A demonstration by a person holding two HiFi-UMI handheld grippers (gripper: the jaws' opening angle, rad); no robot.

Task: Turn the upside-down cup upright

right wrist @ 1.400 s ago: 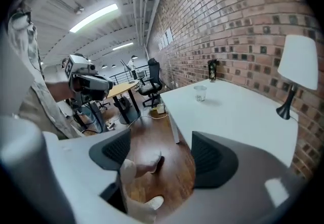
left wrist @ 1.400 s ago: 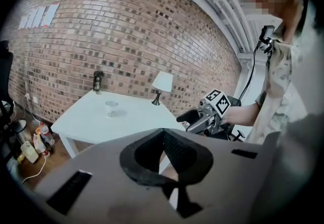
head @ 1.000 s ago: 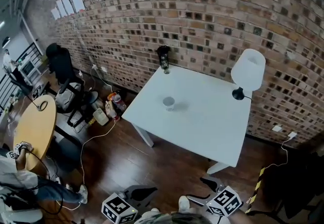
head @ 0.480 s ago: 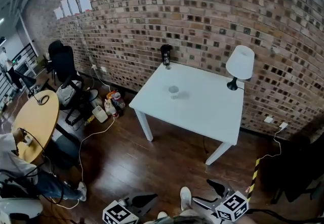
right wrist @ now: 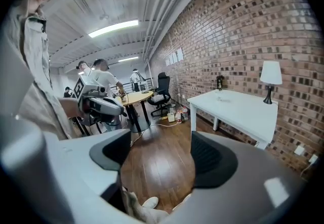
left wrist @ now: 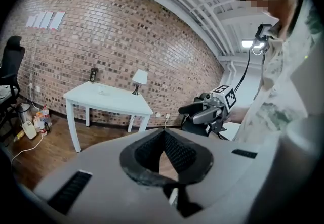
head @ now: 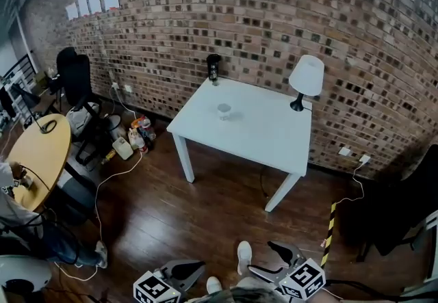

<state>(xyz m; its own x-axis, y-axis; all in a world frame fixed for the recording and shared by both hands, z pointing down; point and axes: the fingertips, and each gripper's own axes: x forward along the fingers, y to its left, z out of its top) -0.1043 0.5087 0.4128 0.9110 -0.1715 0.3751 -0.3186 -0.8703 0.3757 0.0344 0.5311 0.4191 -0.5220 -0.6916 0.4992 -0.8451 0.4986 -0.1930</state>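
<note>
Brick wall [head: 274, 14] runs behind a white table [head: 263, 132] that stands on a dark wooden floor [head: 205, 216]. On the tabletop, towards its back left part, sits the cup [head: 224, 111], small and clear; from this far off I cannot tell which way up it is. It stands alone, well apart from the white lamp [head: 305, 77] at the back right corner and from a dark bottle-like object [head: 213, 68] at the back left corner. Left of the table, some bottles and jugs [head: 131, 141] lie on the floor among cables, with a black office chair [head: 74, 80] and a round yellow table [head: 40, 154] further over.

Both tools are at the bottom edge of the head view, far from the table and the cup. The left gripper [left wrist: 163, 135] has its dark ribbed pads brought together at the tips, with nothing caught between them. The right gripper [right wrist: 159, 153] has its jaws standing wide apart, with only bare floor and a white shoe [right wrist: 143, 203] showing through the gap, so it holds nothing. Each gripper view shows the other gripper held up alongside, and the table with the cup in the distance
</note>
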